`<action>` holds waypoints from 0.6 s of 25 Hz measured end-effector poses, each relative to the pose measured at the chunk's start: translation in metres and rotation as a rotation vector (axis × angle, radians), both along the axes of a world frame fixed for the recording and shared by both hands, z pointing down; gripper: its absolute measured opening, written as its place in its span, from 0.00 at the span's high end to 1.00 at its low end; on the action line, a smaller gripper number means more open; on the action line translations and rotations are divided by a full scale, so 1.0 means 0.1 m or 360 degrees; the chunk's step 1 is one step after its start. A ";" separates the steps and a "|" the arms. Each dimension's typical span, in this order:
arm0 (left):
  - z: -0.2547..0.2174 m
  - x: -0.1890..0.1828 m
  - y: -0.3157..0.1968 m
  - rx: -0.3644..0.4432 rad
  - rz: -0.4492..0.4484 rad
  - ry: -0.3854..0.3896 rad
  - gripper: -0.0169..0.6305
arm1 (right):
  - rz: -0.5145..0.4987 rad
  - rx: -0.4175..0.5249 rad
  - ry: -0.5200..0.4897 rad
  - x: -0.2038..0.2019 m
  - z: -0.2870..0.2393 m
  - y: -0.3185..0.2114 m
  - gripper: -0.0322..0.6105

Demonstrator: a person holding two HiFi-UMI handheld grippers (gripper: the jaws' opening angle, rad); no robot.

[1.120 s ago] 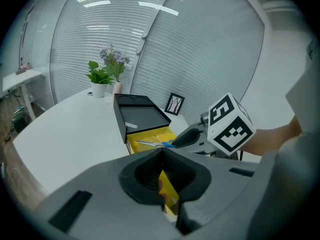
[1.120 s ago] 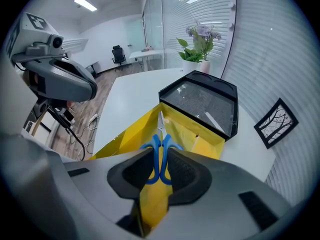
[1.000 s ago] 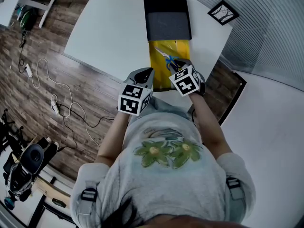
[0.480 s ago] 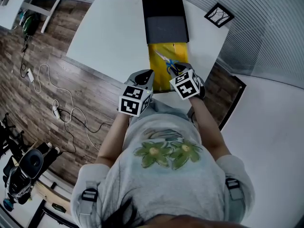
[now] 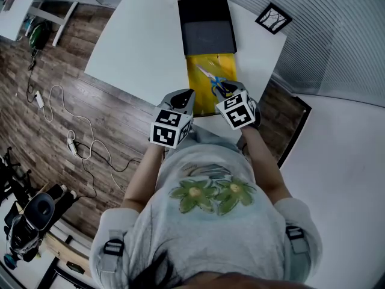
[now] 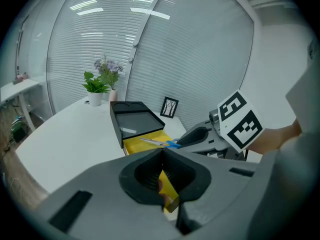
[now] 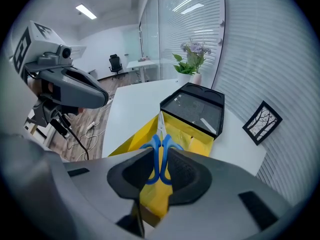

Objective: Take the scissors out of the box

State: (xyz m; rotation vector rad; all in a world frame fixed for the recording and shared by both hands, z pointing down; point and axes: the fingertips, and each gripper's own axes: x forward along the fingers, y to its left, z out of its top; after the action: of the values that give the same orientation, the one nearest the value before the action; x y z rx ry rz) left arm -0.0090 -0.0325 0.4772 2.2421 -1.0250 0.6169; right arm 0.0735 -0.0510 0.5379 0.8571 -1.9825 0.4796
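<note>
Clamping the right gripper [image 7: 161, 151] fingers [image 7: 189, 170] on the blue handles of the scissors [image 7: 160, 138], covering part of both loops. Pointing the blades out over the open yellow box [image 7: 197, 143] toward the black tray [image 7: 192, 109] butting its far end; not showing whether the scissors are clear of the box floor. Pressing the left gripper [image 6: 161, 153] fingers [image 6: 200, 176] together, seemingly pinching a strip of the box wall by its near left corner. Blocking both sets of fingertips from the head view with two marker cubes. Counting one pair of scissors, one box at the near edge of the bench [image 5: 138, 41]. Counting one framed picture [image 5: 274, 18] at the far right corner, one potted plant [image 6: 95, 86] and one vase of flowers [image 6: 111, 76] at the far edge.
</note>
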 end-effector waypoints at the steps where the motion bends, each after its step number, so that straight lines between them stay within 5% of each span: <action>1: -0.01 0.01 0.02 0.0002 0.0003 0.0000 0.96 | 0.0004 0.0006 -0.0005 0.00 -0.02 0.01 0.82; 15: -0.05 0.02 0.13 0.0033 0.0026 -0.0017 0.96 | 0.0034 0.0113 -0.0092 0.01 -0.38 0.10 0.82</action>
State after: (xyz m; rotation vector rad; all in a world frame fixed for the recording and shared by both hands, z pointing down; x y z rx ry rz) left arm -0.0068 -0.0191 0.4724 2.2696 -1.0239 0.6286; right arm 0.0747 -0.0407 0.5003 0.9185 -2.0553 0.4533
